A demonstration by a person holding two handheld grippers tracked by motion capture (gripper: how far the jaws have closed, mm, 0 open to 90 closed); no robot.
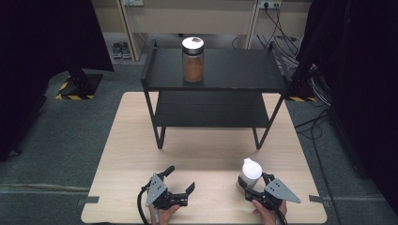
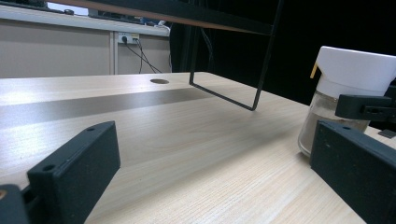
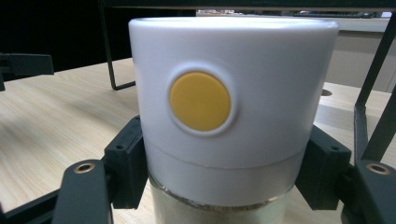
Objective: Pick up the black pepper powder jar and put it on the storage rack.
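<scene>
1. The left gripper [image 1: 180, 180] lies at 7 o'clock on the table [image 1: 131, 140], near its front edge, held by a hand [image 1: 162, 213]. Its jaws stand wide apart with nothing between them.
2. The left gripper view looks low along the wood, one black jaw at each lower corner, bare tabletop between them.
3. The right gripper [image 1: 253, 185] sits at 5 o'clock, near the front edge, well apart from the left one. Its jaws are clamped on the shaker [image 1: 249, 173], one pad on each side.
4. The shaker stands upright on the table at about 5 o'clock, touching the wood. It has a white cap [image 3: 233, 88] over a glass body holding pale powder.
5. In the right gripper view the cap bears a round yellow button [image 3: 200, 101], and the pads press just below the cap's lower edge.
6. In the left gripper view the shaker [image 2: 345, 93] stands at 3 o'clock, with a right jaw across its glass.
7. Beyond, from centre to 12 o'clock, a black two-tier rack [image 1: 216, 112] stands on the table.
8. On the rack's top shelf, at 12 o'clock, stands a jar [image 1: 193, 60] with a white lid and brown contents, upright, well apart from the shaker.
</scene>
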